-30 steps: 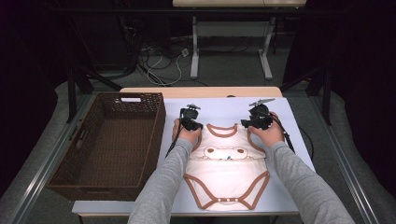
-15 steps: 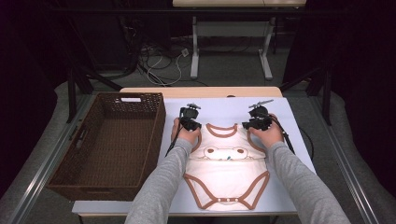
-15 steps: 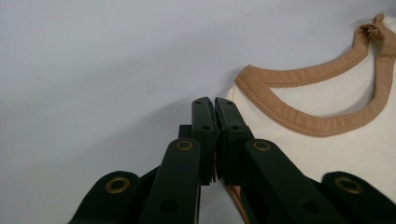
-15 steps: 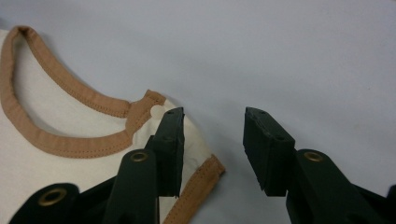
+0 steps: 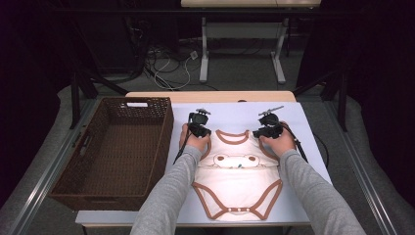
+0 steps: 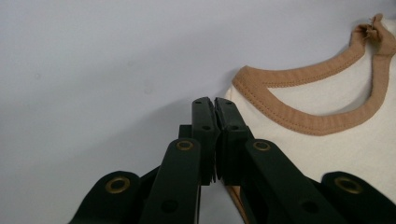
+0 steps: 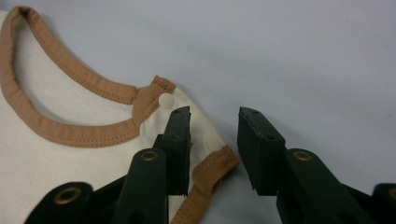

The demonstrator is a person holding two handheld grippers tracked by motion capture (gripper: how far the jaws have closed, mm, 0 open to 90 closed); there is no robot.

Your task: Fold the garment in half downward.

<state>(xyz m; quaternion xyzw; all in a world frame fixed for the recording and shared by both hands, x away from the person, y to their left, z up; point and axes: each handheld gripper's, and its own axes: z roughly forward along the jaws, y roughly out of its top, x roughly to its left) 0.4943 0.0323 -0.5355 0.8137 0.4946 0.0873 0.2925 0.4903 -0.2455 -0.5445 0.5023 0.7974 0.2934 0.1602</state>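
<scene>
A cream cotton bodysuit (image 5: 238, 182) edged in tan ribbed binding is lying flat, front up, on the pale, smooth table (image 5: 230, 111), its scooped neckline pointing away from the person and its snap-fastened crotch flap pointing toward the near edge; a small bear face is printed across the chest. To its left, a deep rectangular basket (image 5: 115, 152) of dark brown woven wicker is sitting on the table with cut-out handles in its end walls. The left gripper (image 6: 214, 105) is resting at the bodysuit's left shoulder, its ridged black jaws pressed together at the cloth's edge, beside the stitched neck binding; whether any fabric is pinched between them cannot be told. The right gripper (image 7: 213, 122) is poised at the other shoulder with its jaws standing apart and holding nothing: one jaw is lying over the cream cloth next to a round white snap (image 7: 166, 100), the other is over bare table, and the curled tan end of the shoulder binding is sitting in the gap between them.
</scene>
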